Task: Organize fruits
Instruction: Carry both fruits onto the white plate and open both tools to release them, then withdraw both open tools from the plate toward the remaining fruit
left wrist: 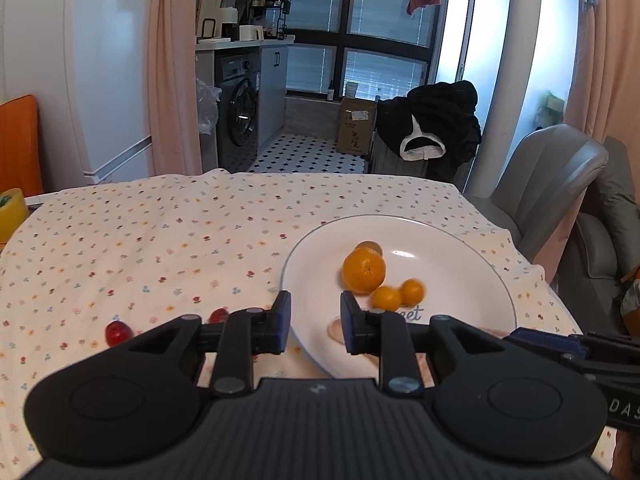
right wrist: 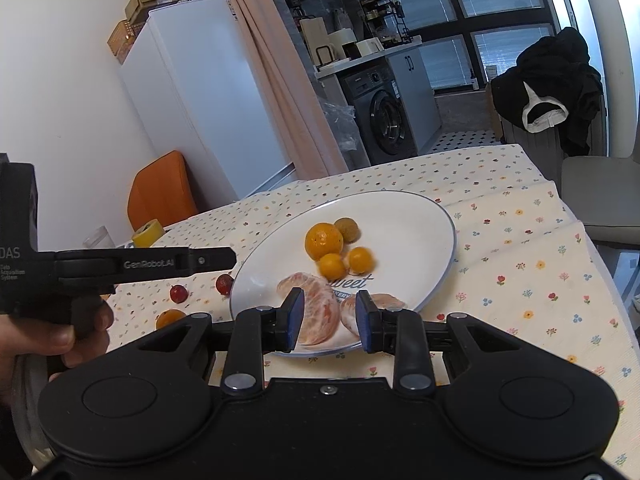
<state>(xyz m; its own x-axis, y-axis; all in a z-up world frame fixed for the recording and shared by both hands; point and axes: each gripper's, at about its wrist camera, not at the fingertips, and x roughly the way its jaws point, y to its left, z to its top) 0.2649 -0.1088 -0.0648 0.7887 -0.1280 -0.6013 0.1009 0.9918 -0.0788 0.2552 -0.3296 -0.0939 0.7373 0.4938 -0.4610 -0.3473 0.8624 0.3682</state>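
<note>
A white plate (left wrist: 460, 240) (right wrist: 432, 216) on the floral cloth holds an orange (left wrist: 364, 270) (right wrist: 323, 241), two kumquats (left wrist: 386, 298) (right wrist: 332, 266), a brown longan (right wrist: 347, 229) and peeled citrus segments (right wrist: 316, 312). Two red fruits (left wrist: 119, 333) (right wrist: 179, 293) and a small orange fruit (right wrist: 171, 318) lie on the cloth left of the plate. My left gripper (left wrist: 315, 320) is open over the plate's near-left rim, holding nothing. Open too, my right gripper (right wrist: 330, 320) hovers over the peeled segments at the plate's near edge.
A person's hand (right wrist: 60, 336) holds the left gripper's handle. A yellow cup (left wrist: 12, 212) (right wrist: 147, 232) and a glass (right wrist: 98, 236) stand at the table's far left. A grey chair (left wrist: 552, 184) is beyond the right edge, an orange chair (right wrist: 160, 192) beyond the left.
</note>
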